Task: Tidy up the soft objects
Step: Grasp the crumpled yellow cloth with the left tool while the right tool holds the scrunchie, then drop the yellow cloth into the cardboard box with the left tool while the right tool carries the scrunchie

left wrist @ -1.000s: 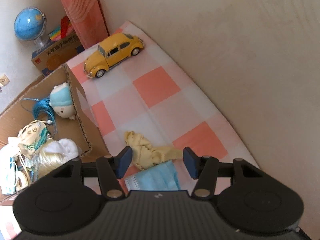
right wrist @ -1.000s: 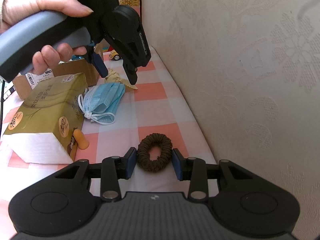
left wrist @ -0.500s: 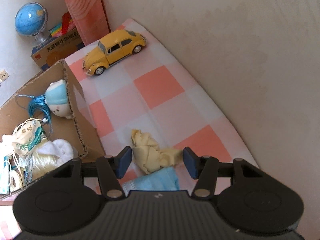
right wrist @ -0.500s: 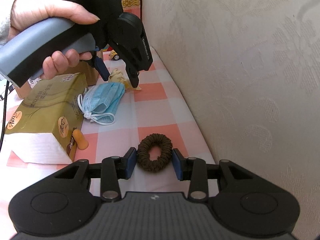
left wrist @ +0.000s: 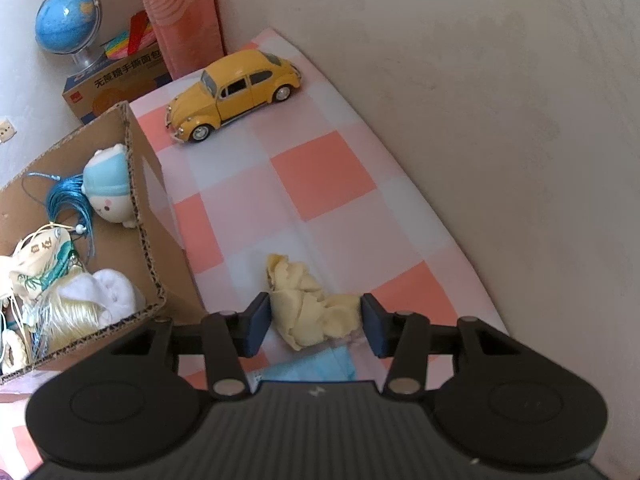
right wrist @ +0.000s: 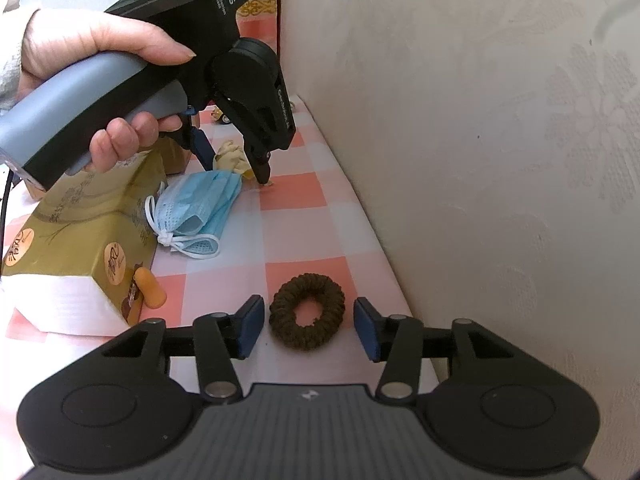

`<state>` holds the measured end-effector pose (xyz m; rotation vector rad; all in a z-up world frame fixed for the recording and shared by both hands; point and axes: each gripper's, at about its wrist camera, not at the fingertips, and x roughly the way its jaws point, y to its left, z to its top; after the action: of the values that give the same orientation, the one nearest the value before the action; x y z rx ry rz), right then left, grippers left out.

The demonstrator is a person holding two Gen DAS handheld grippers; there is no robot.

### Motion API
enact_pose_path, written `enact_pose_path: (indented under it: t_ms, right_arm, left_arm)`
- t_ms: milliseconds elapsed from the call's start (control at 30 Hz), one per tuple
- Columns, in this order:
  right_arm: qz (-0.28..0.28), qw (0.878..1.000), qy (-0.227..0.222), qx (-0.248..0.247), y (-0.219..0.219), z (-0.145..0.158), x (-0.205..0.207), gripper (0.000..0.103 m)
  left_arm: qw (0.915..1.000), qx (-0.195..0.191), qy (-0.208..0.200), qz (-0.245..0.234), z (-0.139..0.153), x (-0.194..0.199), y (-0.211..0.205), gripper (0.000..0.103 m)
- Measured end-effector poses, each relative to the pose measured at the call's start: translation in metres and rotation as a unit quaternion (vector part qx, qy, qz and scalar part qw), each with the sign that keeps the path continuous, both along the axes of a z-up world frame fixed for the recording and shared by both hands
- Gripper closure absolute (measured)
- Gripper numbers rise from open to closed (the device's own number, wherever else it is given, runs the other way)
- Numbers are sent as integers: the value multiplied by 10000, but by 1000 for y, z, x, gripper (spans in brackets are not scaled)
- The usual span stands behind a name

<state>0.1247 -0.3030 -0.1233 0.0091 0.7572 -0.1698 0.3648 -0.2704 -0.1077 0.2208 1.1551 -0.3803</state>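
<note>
A crumpled yellow cloth (left wrist: 308,312) lies on the pink checked tablecloth (left wrist: 320,176). My left gripper (left wrist: 316,324) points down over it with its jaws closing, and both pads touch the bunched cloth. The right wrist view shows that gripper (right wrist: 234,170) held by a hand (right wrist: 100,44), its tips on the table around the cloth (right wrist: 230,156). A brown hair scrunchie (right wrist: 306,286) lies flat between the pads of my right gripper (right wrist: 308,328). Those jaws are opening, with a gap on each side. A blue face mask (right wrist: 200,204) lies beside the cloth.
A cardboard box (left wrist: 136,200) at the left holds a plush toy (left wrist: 108,188), a blue tassel and other soft items. A yellow toy car (left wrist: 232,96) and a globe (left wrist: 66,20) stand behind. A tissue pack (right wrist: 80,240) lies left of the mask. A wall runs along the right.
The left jaws have narrowed onto the yellow cloth, which is now bunched tighter. The right jaws have widened away from the scrunchie, which has not moved.
</note>
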Motion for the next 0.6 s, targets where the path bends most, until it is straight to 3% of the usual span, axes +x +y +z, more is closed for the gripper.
enact_pose_path:
  t_ms: [167,600]
  right_arm:
    - [-19,10000,-7,39,0,2,-2,59]
    - [3,9999,-102,-14,2,16,-11,65]
  left_arm:
    - [9999,-98,-11,74,3,1,4,72]
    - [9997,-172,-162,-34,30,-10,13,75]
